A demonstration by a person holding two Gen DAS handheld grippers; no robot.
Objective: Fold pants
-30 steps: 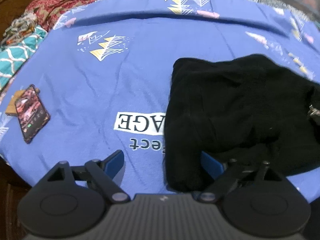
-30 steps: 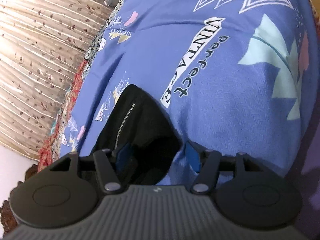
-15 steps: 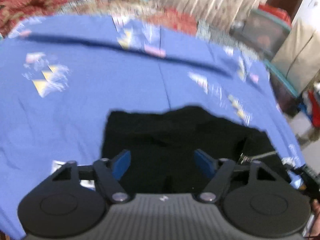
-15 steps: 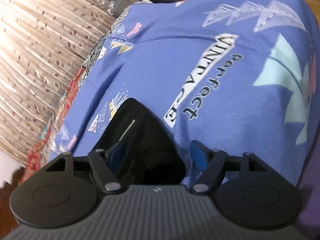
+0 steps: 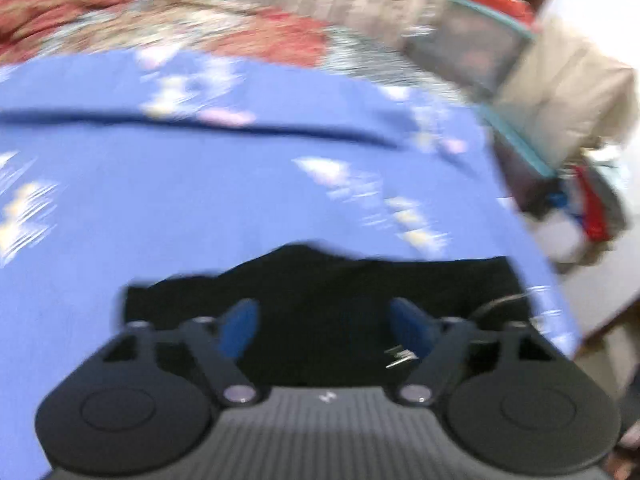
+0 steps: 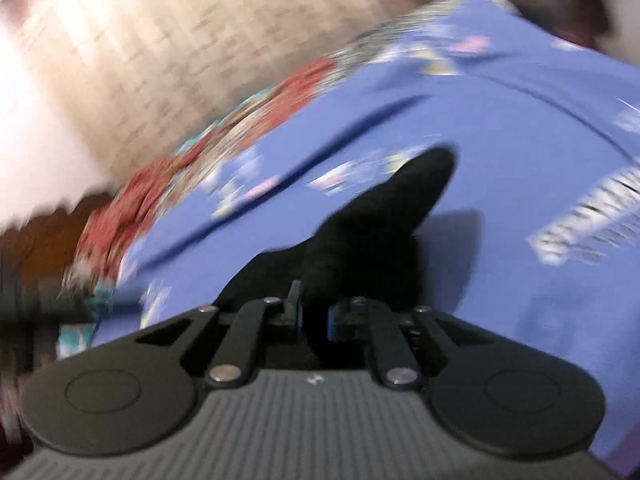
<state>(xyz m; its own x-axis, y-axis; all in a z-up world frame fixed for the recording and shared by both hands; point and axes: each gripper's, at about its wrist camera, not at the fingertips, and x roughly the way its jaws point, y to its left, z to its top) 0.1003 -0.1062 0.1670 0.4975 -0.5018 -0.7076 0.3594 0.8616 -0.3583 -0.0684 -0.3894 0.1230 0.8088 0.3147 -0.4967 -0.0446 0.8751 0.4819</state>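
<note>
The black pants (image 5: pixel 320 288) lie bunched on the blue printed bedsheet (image 5: pixel 200 184). My left gripper (image 5: pixel 324 324) is open and empty, its blue fingertips (image 5: pixel 240 326) spread just above the pants. In the right wrist view my right gripper (image 6: pixel 313 316) is shut on a fold of the black pants (image 6: pixel 380 220), which stretch up and away from the jaws, lifted off the sheet (image 6: pixel 520 140). Both views are blurred by motion.
A red patterned blanket (image 5: pixel 260 36) lies at the bed's far edge, with a beige curtain (image 6: pixel 160 40) behind. Boxes and bags (image 5: pixel 560 92) stand on the floor past the bed's right edge.
My right gripper has closed on the pants and lifted a fold off the sheet. My left gripper has swung right over the pants and stays open.
</note>
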